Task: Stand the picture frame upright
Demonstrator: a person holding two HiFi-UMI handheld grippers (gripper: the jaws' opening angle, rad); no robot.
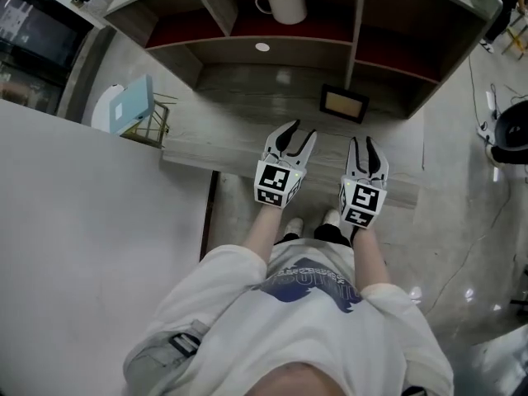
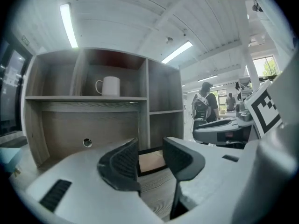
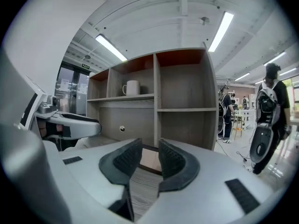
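- The picture frame [image 1: 344,103] seems to lie flat on the table [image 1: 239,114], beneath the shelf unit [image 1: 358,23], so I judge it needs tipping up.
- I hold the left claw [image 1: 295,130] and right claw [image 1: 361,141] spread and empty, short of the frame and aimed at it.

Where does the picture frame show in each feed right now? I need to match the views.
Head view: the picture frame sits in the upper half, right of centre.
Left gripper view: low centre, seen beyond the gap between the jaws.
Right gripper view: low centre, again beyond the gap between the jaws.
Shared landmark: the white mug, above and left of the frame in all three.
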